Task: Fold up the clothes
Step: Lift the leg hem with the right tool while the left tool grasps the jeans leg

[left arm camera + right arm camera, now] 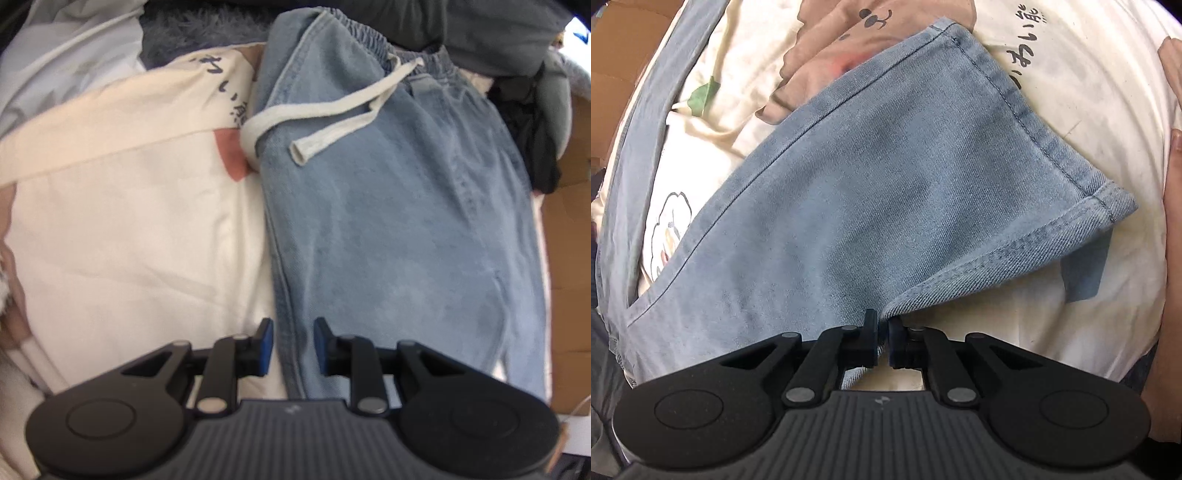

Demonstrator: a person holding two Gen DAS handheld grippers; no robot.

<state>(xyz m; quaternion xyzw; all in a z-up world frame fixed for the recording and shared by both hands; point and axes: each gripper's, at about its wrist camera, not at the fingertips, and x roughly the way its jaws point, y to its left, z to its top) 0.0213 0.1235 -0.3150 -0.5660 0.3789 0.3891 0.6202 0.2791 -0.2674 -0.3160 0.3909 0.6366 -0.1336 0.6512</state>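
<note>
Seeing jeans (pixel 399 221): soft, pale-blue denim, stitched hem.
Right gripper (pixel 883 334): we see it pinching the hem, angled down.
Left gripper (pixel 293 345): fingers apart, empty.

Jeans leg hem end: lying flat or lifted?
Lifted. The right claw is shut on the jeans near the hem, and the cloth fans up off the cream bedding.

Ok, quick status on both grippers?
Left gripper: open, nothing between the pads, over the jeans.
Right gripper: shut on the jeans' hem edge.
</note>
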